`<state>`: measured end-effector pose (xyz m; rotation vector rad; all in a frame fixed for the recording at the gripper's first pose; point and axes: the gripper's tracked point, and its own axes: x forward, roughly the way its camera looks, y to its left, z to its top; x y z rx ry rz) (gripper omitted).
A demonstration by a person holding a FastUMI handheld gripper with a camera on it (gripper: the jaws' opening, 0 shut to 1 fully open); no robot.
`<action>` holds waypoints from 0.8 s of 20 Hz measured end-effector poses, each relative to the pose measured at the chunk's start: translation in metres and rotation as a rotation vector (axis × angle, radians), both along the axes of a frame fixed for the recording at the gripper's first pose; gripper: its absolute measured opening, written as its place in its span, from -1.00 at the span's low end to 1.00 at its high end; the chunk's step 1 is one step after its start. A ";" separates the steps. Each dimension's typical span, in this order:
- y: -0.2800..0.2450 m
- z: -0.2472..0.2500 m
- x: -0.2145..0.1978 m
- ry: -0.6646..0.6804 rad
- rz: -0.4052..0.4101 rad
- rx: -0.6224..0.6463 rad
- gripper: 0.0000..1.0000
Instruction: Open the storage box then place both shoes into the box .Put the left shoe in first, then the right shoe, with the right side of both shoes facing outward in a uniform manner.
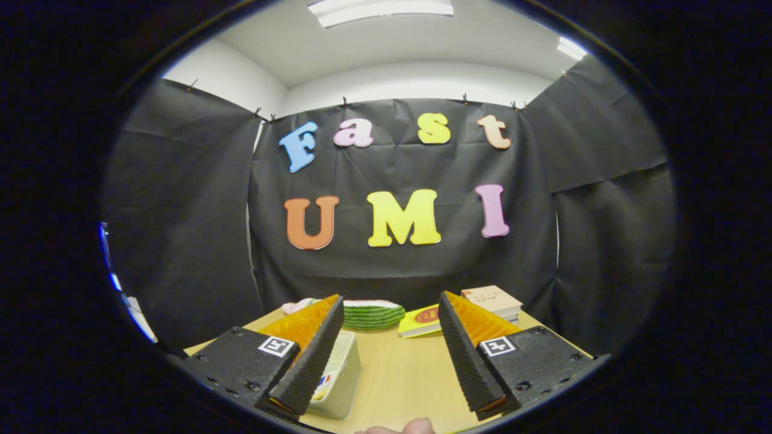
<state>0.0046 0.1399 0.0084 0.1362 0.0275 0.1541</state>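
My gripper (391, 299) is open, its fingers spread wide above a wooden table (404, 374), with nothing between them. A whitish plastic storage box (338, 377) sits close in, right beside the left finger (313, 355), which hides part of it; I cannot tell whether its lid is open. Beyond the fingertips, at the table's far edge, lies a flat green-striped item with a white and pink top (373, 314), possibly a shoe. A pale pink piece (297, 306) pokes out to its left, behind the left fingertip.
A yellow book (420, 321) lies at the far side between the fingers. A tan box or stack of books (491, 301) stands behind the right finger. Black cloth walls close the booth on all sides. A person's fingertip (416, 427) shows at the near table edge.
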 end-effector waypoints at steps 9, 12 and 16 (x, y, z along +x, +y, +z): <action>0.010 -0.008 -0.001 0.045 0.036 0.041 0.93; 0.006 -0.012 0.004 0.061 0.031 0.033 0.93; -0.001 -0.007 0.004 0.046 0.012 0.022 0.94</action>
